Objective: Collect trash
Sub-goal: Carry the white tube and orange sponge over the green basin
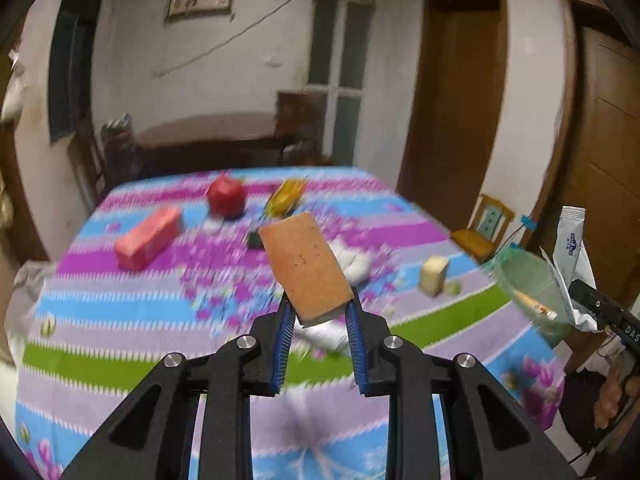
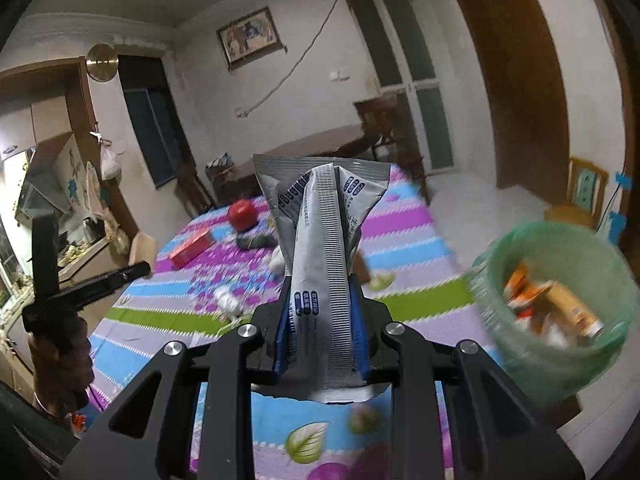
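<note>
My left gripper (image 1: 318,312) is shut on an orange-brown sponge (image 1: 306,266) and holds it up above the flowered tablecloth (image 1: 120,320). My right gripper (image 2: 320,296) is shut on a crumpled silver wrapper (image 2: 320,240), also raised above the table; the wrapper also shows at the right edge of the left wrist view (image 1: 570,264). A green translucent trash bin (image 2: 560,300) with several wrappers inside stands off the table's right edge, and it shows in the left wrist view (image 1: 528,284) too.
On the table lie a red box (image 1: 148,238), a red apple (image 1: 226,196), a yellow packet (image 1: 286,196), white crumpled paper (image 1: 354,264) and a pale block (image 1: 434,274). A small yellow chair (image 1: 482,228) stands on the floor at the right.
</note>
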Tool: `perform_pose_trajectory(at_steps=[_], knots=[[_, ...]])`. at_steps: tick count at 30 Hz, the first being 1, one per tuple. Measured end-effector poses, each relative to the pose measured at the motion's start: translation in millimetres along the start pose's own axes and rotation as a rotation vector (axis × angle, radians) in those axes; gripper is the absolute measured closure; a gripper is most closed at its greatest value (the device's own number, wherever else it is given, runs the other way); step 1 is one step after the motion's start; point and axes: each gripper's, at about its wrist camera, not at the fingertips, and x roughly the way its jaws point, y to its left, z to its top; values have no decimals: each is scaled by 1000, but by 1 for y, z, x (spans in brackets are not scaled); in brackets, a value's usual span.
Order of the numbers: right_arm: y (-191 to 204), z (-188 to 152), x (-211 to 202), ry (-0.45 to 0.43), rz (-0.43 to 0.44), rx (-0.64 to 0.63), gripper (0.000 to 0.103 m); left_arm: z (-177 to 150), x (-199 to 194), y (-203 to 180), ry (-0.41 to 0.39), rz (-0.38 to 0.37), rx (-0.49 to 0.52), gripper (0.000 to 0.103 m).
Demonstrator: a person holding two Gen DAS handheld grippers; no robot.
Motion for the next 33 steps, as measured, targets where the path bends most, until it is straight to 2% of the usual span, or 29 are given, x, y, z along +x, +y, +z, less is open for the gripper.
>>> perform_pose_trajectory(at_steps=[7,10,18,20,25,28,33], knots=[[-13,33,-29,-74,-86,-67,78,49,-2,-61,-83,-102,115,76],[-21,47,-40,-95,-127,-100,79,69,6,-90,-80,-176,128,76],[-69,72,-60,-75,-269,-92,79,97,33,-215,-89,-332,237,76],[-81,76,-65,-70,-299,-77,79,96,44,-253,-98,-342,281,76],[-116,81,-74,-38,-369,-23,79,91,73,-324,-65,-368,361,76],[-135,80,-74,-18,-406,9,79,89,91,-355,-45,-368,394,76],[-162,70,-66,21,-454,49,79,85,126,-388,6,-382,411,76]])
